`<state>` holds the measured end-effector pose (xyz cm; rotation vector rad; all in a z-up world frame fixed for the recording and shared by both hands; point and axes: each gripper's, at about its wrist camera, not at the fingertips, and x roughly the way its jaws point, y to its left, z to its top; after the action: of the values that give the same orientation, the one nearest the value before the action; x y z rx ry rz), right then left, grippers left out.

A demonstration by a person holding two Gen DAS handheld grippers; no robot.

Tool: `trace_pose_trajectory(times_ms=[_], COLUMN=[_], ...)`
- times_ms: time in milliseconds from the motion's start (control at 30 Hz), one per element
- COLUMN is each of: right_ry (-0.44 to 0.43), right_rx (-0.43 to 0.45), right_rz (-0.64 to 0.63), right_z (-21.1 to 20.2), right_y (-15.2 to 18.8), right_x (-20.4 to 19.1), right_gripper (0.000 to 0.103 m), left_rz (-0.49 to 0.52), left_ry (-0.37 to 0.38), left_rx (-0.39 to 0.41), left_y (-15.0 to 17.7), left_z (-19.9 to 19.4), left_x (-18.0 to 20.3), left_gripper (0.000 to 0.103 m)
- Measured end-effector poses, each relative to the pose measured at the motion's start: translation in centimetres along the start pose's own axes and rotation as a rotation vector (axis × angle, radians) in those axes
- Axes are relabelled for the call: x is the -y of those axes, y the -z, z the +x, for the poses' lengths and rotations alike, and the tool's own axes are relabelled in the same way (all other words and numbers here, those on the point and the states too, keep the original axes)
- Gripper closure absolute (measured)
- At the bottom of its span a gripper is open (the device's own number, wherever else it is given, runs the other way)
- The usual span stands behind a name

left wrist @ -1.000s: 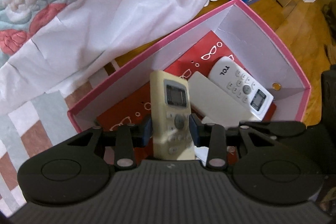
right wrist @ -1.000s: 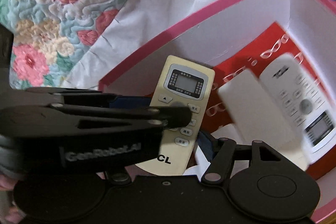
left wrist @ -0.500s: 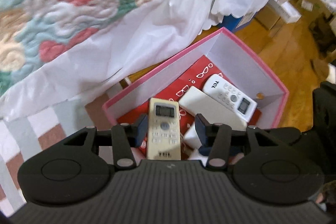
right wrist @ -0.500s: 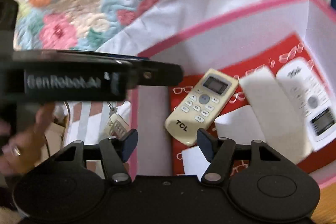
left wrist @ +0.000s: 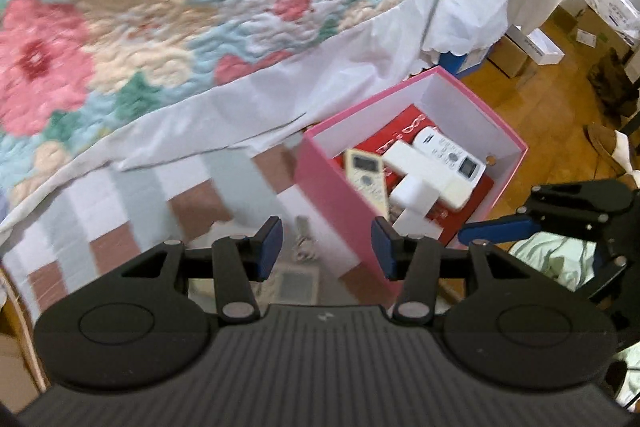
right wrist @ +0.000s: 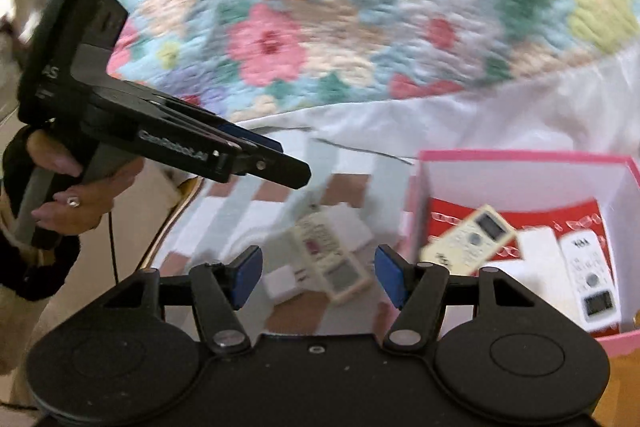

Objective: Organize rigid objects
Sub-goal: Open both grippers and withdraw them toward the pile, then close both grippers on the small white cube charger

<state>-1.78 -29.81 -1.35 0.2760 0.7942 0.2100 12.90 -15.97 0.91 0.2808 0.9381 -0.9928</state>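
Blue pads on the left gripper [left wrist: 326,247] and right gripper [right wrist: 316,277] are both sitting apart, gripping nothing. Just past them the pink box [left wrist: 332,187] is holding the beige remote [left wrist: 366,175] beside a white remote [left wrist: 452,157]; another remote [right wrist: 328,255] is lying outside on the checked mat [left wrist: 120,211].

A pink cardboard box [left wrist: 332,187] is seen on the checked rug [left wrist: 132,195], hard against its bedside edge; a cream remote control [right wrist: 328,259] lies alongside.
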Motion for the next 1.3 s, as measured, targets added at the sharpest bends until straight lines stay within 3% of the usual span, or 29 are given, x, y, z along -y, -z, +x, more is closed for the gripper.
trace_pose_trajectory(times_ms=[167,300,400,567,700,867,1033,1200,1300], right_ry=[-0.032,-0.087,-0.126,-0.038,0.017,-0.009,-0.008,-0.012,0.037], right_rx=[-0.057,-0.171,-0.23,-0.241,-0.261,-0.265,-0.263,-0.236,-0.233], right_rz=[-0.102,-0.229,-0.242,-0.274,-0.34,-0.215,-0.121,-0.099,-0.113], right_z=[2.6,5.5,7.9,12.2,14.7,17.2,18.5,18.9,18.6], right_y=[0.3,1.8,3.0,5.1,6.6,6.9,7.0,7.0,7.4], right_x=[-2.7,-4.5,-4.8,-5.4,-5.8,-4.6,-3.4,-3.7,-4.4], right_gripper=[0.034,0.035,0.035,0.035,0.035,0.035,0.035,0.038,0.038], left_rz=[-0.086,-0.161,-0.19,-0.233,-0.294,-0.401,-0.364,-0.407,-0.448], left_ry=[-0.002,0.03,0.033,0.0,0.017,0.054,0.07,0.152,0.2], left_rx=[-0.012,-0.07,-0.1,-0.12,-0.108,-0.107,-0.079,-0.14,-0.183], left_y=[3.9,6.5,8.4,10.8,12.3,13.4,13.3,13.7,14.2], left_z=[-0.1,1.8,3.1,5.8,8.1,10.8,11.7,12.9,13.1], left_x=[-3.1,-5.6,-6.6,-8.3,-10.2,-12.3,-11.9,-11.6,-11.2], left_gripper=[0.052,0.052,0.052,0.052,0.052,0.052,0.056,0.064,0.064])
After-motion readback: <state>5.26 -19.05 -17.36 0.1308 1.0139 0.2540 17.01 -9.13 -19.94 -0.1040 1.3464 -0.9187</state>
